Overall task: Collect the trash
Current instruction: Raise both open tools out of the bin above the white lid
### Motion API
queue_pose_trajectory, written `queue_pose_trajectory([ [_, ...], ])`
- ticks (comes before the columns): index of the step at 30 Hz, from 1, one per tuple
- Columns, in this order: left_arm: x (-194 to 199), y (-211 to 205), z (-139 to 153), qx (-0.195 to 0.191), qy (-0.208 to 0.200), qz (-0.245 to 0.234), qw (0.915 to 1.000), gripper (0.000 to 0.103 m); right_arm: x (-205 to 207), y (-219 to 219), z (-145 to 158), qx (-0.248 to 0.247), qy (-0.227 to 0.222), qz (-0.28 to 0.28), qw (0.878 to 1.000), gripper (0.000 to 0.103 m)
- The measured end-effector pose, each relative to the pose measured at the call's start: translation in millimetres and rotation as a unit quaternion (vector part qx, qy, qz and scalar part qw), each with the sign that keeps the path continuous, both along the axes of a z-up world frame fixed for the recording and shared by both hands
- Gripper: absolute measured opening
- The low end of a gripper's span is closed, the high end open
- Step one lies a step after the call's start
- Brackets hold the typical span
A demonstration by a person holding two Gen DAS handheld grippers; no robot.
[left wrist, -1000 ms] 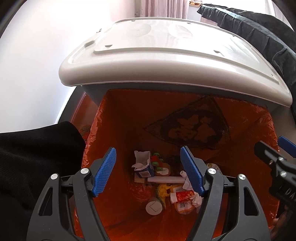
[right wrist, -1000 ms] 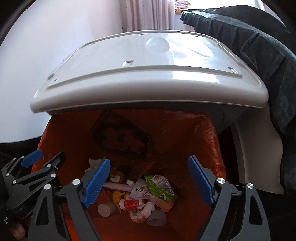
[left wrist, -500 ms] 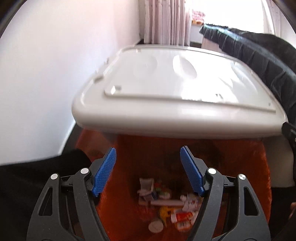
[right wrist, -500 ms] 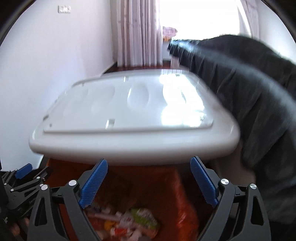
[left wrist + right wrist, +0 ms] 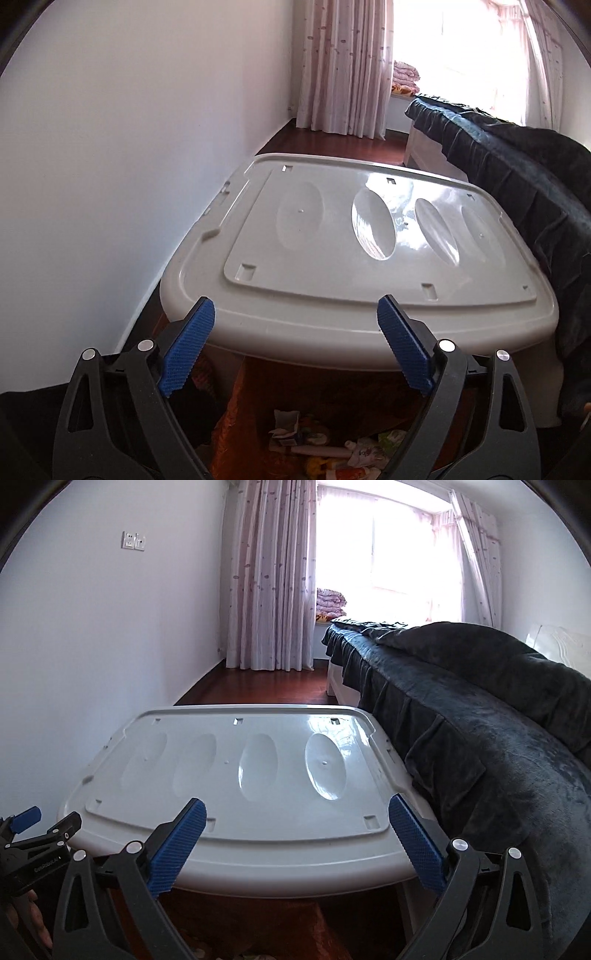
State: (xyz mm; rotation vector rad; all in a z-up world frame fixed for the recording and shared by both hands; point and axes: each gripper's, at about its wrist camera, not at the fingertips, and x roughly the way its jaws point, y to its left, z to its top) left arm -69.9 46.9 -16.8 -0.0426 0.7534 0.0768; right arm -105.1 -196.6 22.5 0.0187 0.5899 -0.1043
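Framing each view, two hand-held grippers sit nearest the lens. The left gripper has its blue-padded jaws opening wide, with nothing between them; the right gripper likewise has its jaws opening wide and grips nothing. At the left edge of the right wrist view, part of the left gripper appears again, with a hand beneath it. Just below and beyond the left gripper's jaws, the trash, crumpled papers, wrappers and a white tube, lies at the bottom of an orange bag lining the bin. Overhanging the bag, the bin's grey lid stands raised, its top marked by four oval hollows. Beside the lid to the right runs a bed under a dark blanket. Farthest off, pink curtains flank a bright window.
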Motion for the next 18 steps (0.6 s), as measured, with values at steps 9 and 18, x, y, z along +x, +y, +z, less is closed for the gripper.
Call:
queue_pose_trajectory([
  [9,11.5,-4.1,5.6,0.006,0.001,-0.003,1.0000,0.091,22.1,2.5,11.3,-0.001,-0.012,0.009,1.000,0.098],
  [18,42.2,-1.2,-2.9,0.016,0.008,0.000,0.9998,0.091,59.0,-0.2,9.3,-0.010,-0.015,0.009,1.000,0.098],
])
